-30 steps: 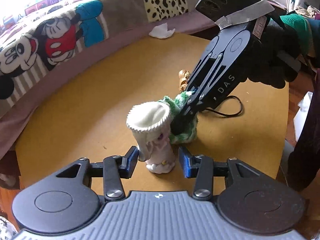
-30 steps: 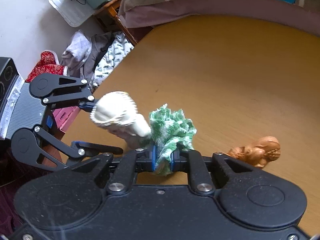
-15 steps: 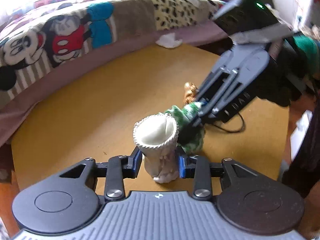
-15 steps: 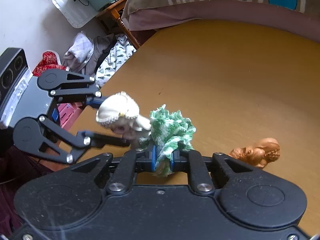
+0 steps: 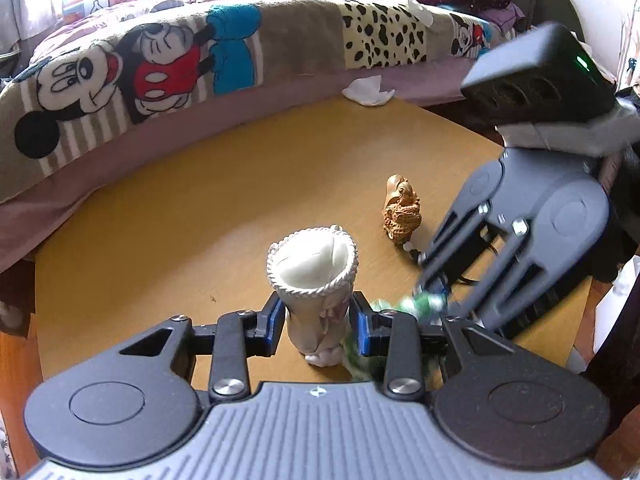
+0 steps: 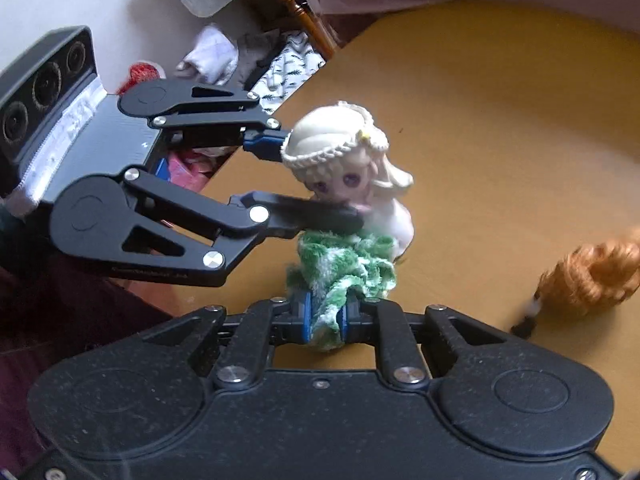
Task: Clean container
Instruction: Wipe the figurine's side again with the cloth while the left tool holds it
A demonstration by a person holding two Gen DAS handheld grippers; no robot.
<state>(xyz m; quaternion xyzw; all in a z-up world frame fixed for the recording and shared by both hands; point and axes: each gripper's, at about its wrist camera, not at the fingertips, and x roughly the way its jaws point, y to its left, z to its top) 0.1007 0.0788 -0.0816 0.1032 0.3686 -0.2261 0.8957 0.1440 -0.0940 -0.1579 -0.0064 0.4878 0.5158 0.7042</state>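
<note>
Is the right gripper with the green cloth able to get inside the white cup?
Probably yes. The white cup's mouth is open and uncovered, the left gripper grips only its sides, and the right gripper holds the cloth beside it.

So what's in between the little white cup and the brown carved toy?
Nothing, just bare yellow table. In the left wrist view, the white cup and the brown carved toy stand apart with only tabletop between them.

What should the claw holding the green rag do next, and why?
Probably lift the green rag up to the cup's open top and push it inside. The left claw already grips the cup upright on the table, and the right claw pinches the rag low beside the cup's base.
</note>
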